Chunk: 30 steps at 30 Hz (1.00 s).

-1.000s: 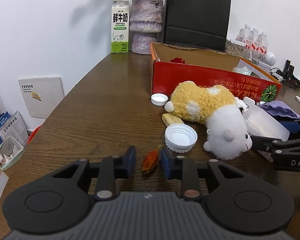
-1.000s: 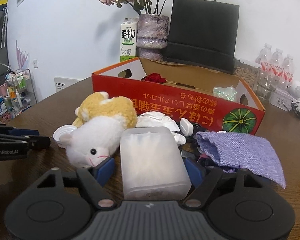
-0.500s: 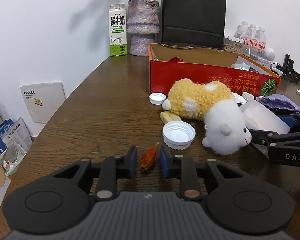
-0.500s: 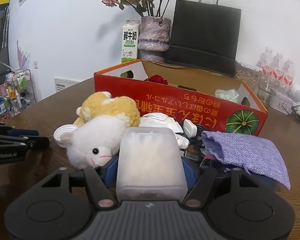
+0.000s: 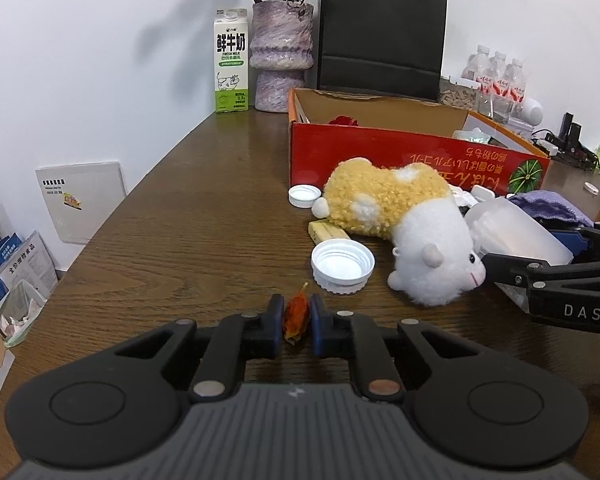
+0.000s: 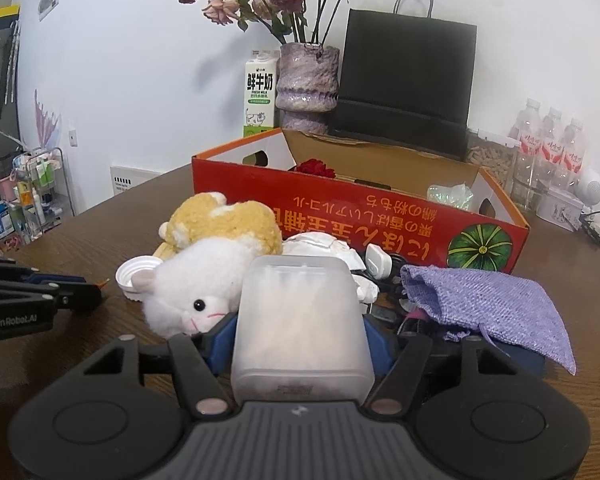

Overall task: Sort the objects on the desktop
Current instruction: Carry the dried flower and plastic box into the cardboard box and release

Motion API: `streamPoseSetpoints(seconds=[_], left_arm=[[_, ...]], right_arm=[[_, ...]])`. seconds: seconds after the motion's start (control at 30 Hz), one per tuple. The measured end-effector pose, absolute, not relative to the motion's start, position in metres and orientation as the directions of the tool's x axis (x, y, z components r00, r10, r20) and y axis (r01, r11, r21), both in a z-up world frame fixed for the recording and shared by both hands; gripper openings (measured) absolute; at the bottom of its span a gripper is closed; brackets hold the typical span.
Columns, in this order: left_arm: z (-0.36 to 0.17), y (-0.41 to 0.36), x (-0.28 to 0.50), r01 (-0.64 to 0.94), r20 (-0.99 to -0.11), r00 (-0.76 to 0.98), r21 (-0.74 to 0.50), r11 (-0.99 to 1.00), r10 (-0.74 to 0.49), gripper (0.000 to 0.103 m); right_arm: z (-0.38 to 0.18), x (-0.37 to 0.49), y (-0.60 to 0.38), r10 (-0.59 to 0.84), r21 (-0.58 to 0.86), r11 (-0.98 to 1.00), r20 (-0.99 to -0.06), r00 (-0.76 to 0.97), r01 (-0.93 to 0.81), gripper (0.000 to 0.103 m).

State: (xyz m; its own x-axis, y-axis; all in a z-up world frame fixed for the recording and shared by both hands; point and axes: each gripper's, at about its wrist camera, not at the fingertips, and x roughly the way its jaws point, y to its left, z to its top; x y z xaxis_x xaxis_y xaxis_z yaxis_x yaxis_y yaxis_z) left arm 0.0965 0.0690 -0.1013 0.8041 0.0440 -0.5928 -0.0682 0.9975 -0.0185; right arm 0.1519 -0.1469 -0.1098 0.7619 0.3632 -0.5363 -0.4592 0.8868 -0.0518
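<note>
My left gripper (image 5: 293,312) is shut on a small dried orange leaf (image 5: 296,314) low over the wooden table (image 5: 180,216). My right gripper (image 6: 298,332) is shut on a frosted plastic box (image 6: 300,320) next to a yellow-and-white plush hamster (image 6: 212,264). The hamster (image 5: 404,224) also lies right of my left gripper, with a large white lid (image 5: 342,265) beside it. A red cardboard box (image 5: 400,152) stands behind, holding a red rose (image 6: 315,168).
A small white cap (image 5: 305,195) and a wooden block (image 5: 328,233) lie near the hamster. A purple pouch (image 6: 488,304) lies on the right over dark clutter. A milk carton (image 5: 231,60), vase (image 5: 281,56), black bag (image 5: 380,36) and water bottles (image 6: 548,152) stand at the back.
My left gripper's fingers closed onto the orange leaf. My right gripper's fingers closed onto the frosted box.
</note>
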Motion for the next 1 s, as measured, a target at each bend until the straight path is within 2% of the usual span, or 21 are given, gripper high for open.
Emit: streamPoseSetpoints(seconds=[0.2, 0.57, 0.73, 0.9, 1.0], left_arm=[[-0.088, 0.067, 0.094, -0.074, -0.556, 0.829, -0.018, 0.997, 0.052, 0.014], [-0.034, 0.052, 0.116, -0.013, -0.435, 0.900, -0.028, 1.000, 0.000, 0.014], [-0.012, 0.038, 0.139, 0.016, -0.404, 0.915, 0.019, 1.000, -0.007, 0.014], [0.010, 0.031, 0.175, 0.047, -0.410, 0.911, 0.015, 0.999, -0.036, 0.014], [0.018, 0.025, 0.200, 0.059, -0.426, 0.904, 0.023, 0.998, -0.043, 0.014]], right_arm=[[-0.103, 0.149, -0.150, 0.367, -0.049, 0.890, -0.513, 0.776, -0.453, 0.064], [-0.068, 0.157, -0.155, 0.404, 0.005, 0.893, -0.453, 0.795, -0.451, 0.064], [-0.048, 0.172, -0.155, 0.406, -0.017, 0.888, -0.437, 0.802, -0.459, 0.064], [-0.026, 0.197, -0.155, 0.389, -0.045, 0.894, -0.420, 0.820, -0.447, 0.064], [-0.016, 0.223, -0.156, 0.369, -0.050, 0.900, -0.442, 0.818, -0.433, 0.064]])
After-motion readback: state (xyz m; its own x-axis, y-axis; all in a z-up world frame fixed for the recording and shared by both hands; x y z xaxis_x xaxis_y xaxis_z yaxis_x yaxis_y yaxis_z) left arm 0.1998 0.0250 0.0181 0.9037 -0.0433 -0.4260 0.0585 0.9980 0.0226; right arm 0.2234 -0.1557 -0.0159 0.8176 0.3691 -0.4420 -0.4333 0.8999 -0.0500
